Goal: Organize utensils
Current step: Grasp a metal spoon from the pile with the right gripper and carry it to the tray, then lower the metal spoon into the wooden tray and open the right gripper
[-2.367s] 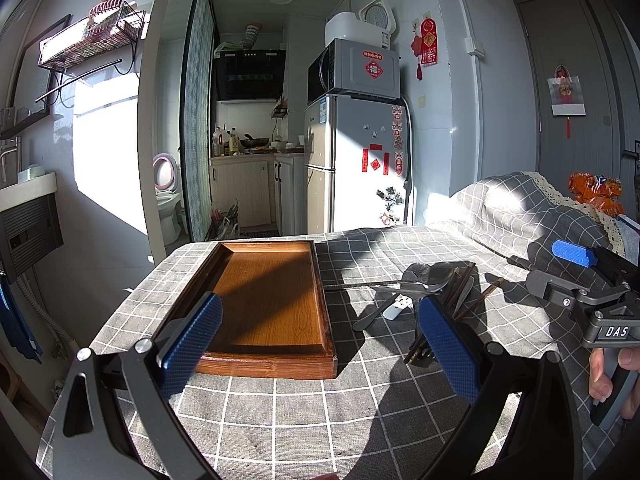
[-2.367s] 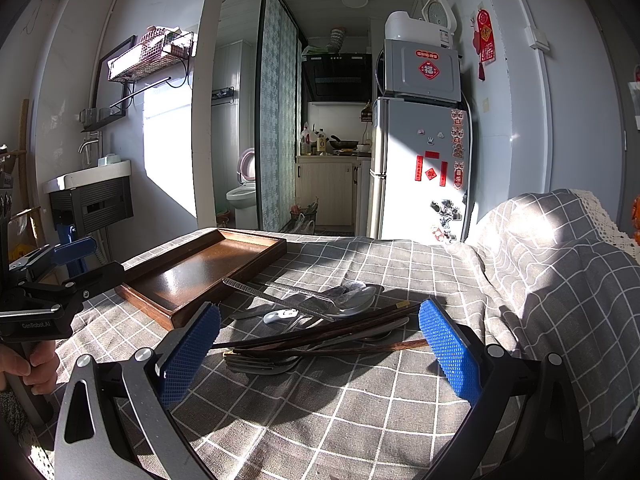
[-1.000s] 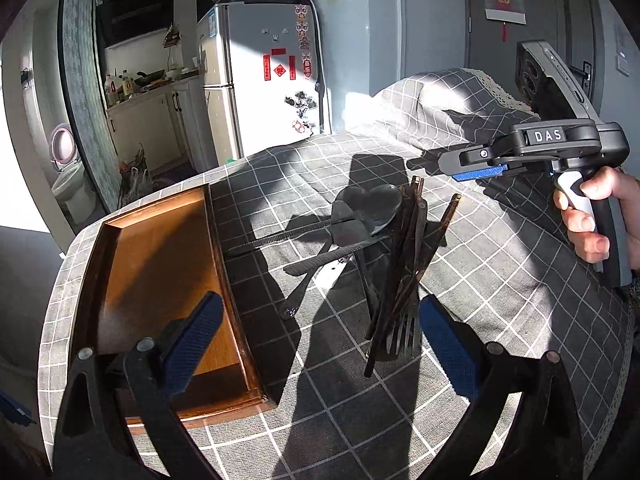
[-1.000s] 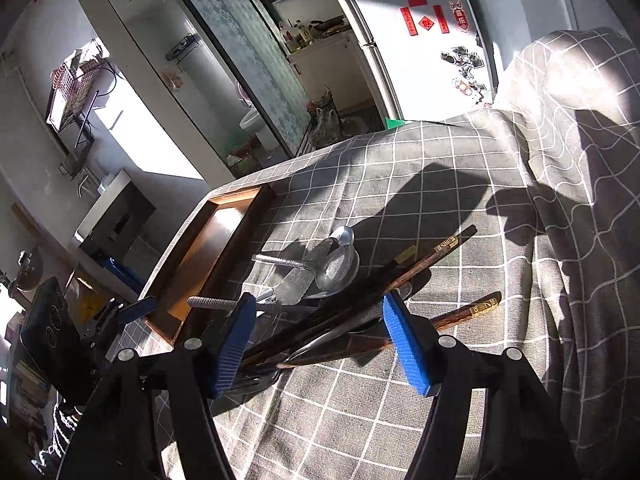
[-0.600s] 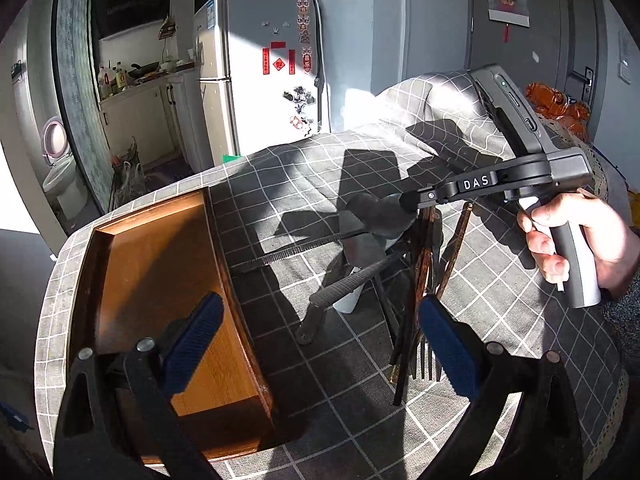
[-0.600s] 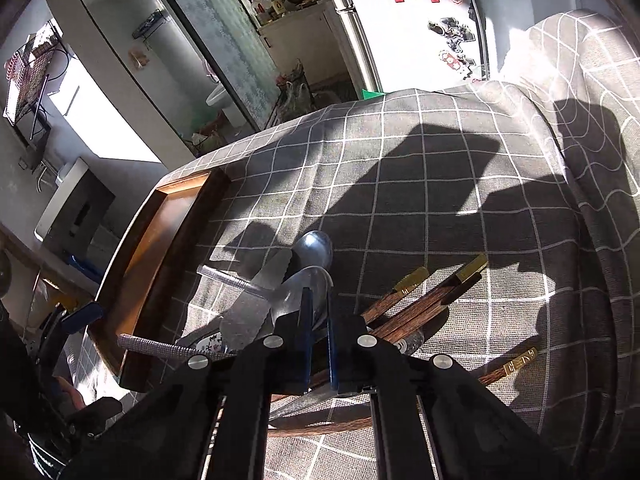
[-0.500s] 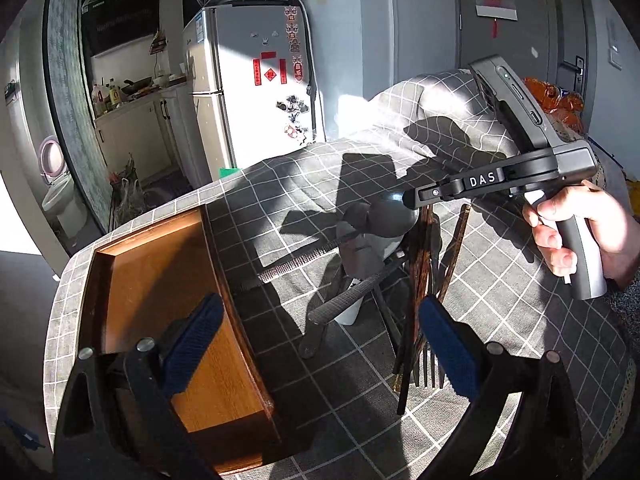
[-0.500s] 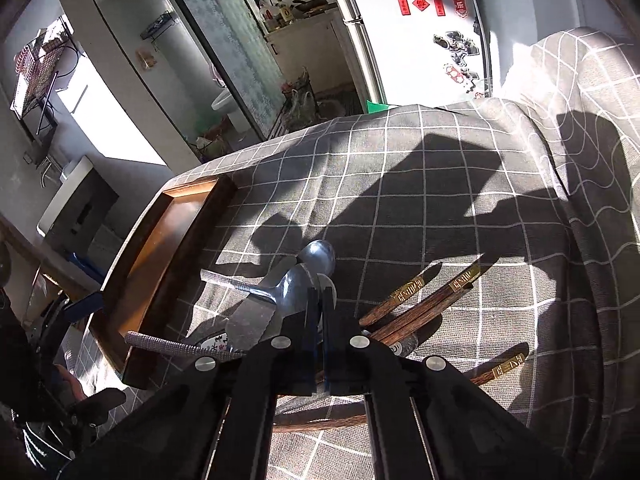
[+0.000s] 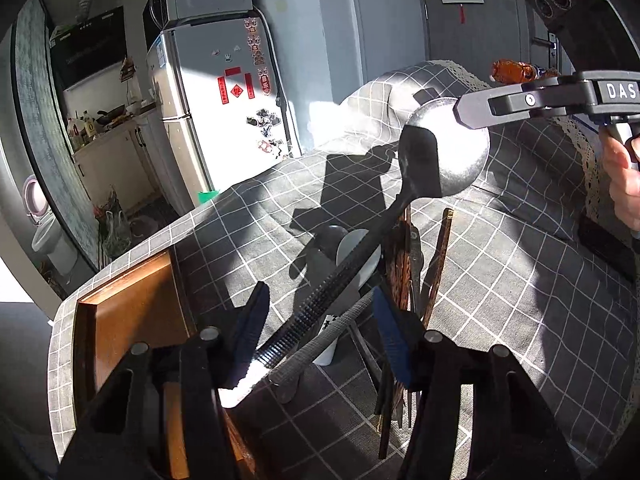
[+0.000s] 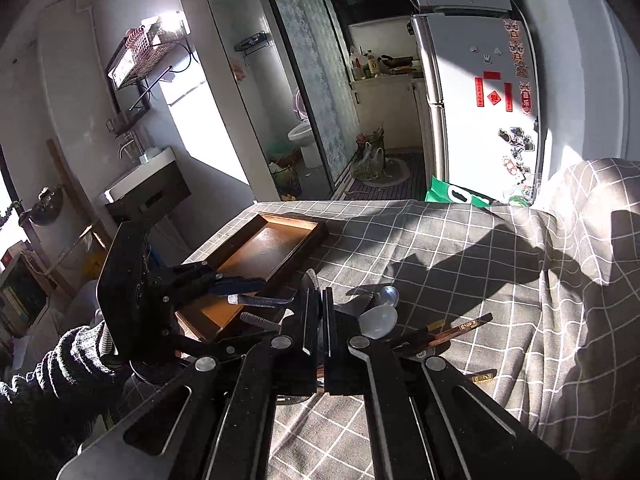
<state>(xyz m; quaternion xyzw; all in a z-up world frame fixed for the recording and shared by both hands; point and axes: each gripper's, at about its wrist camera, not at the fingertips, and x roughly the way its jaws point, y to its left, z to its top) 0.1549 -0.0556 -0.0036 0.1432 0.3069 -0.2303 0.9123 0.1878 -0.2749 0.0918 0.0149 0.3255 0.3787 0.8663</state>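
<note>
My right gripper (image 9: 464,114) (image 10: 322,304) is shut on the bowl of a metal spoon (image 9: 444,152), lifted off the checked cloth. The spoon's ribbed handle (image 9: 320,304) (image 10: 260,301) slants down between the blue pads (image 9: 256,320) of my left gripper (image 9: 320,316) (image 10: 236,286). That gripper's jaws are closing and do not press on the handle. Under it lie dark chopsticks (image 9: 400,272) (image 10: 460,330), a white ceramic spoon (image 9: 356,248) (image 10: 378,320), a fork (image 9: 404,412) and another ribbed handle (image 9: 320,344). The wooden tray (image 9: 132,320) (image 10: 264,248) sits left of the pile with nothing in it.
A grey checked cloth (image 9: 500,300) covers the table and rises into a heap at the back right. The table's edge runs just behind the tray. A fridge (image 9: 216,120) stands beyond it. A person's hand (image 9: 624,176) and dark sleeve (image 10: 60,380) hold the grippers.
The right gripper shut on the metal spoon's bowl and lifted it off the pile. The left gripper's jaws have narrowed around the spoon's handle and it has come closer to the pile.
</note>
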